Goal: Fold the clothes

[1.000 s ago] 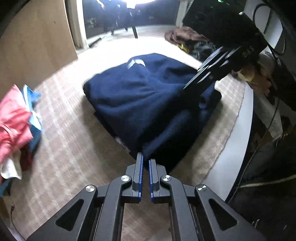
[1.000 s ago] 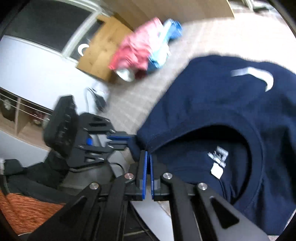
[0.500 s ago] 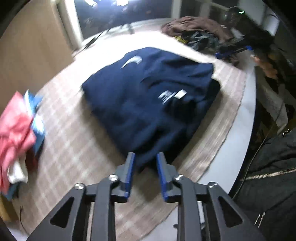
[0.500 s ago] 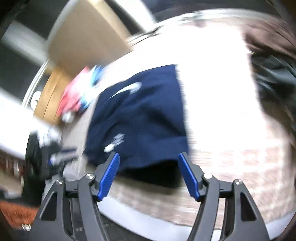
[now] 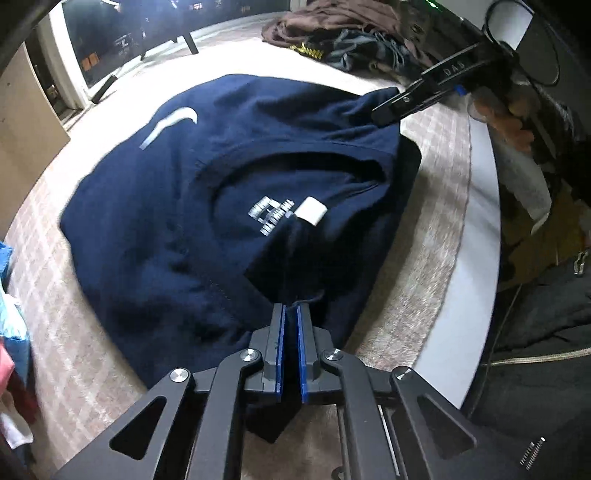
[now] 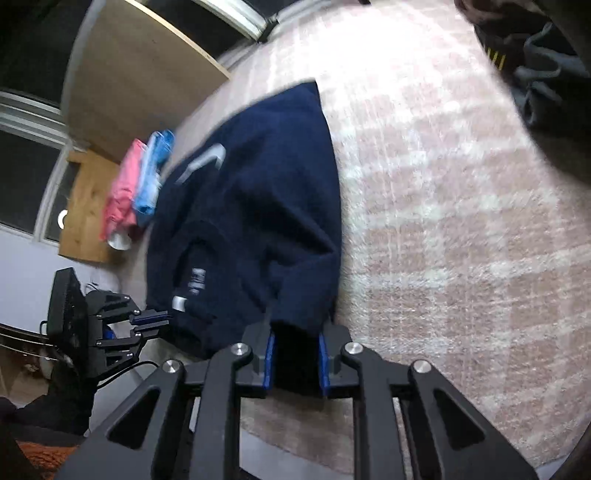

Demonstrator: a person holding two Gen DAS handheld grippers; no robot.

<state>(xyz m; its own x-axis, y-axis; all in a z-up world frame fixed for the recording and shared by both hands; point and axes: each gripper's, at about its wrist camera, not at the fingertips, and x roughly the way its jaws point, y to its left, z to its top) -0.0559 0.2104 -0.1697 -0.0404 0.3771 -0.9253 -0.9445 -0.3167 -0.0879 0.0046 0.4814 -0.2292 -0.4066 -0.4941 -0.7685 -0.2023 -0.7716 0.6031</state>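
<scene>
Both grippers, left (image 5: 290,310) and right (image 6: 295,334), pinch the swoosh-marked navy sweatshirt (image 5: 229,177); label print unreadable.

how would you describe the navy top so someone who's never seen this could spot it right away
Look at the pale checked cloth covering the table. The navy top lies folded in its middle, collar facing the near edge. Unlike the pink and blue pile to one side and the brown heap at the back, it has a pale curved logo and a white neck tag.
</scene>
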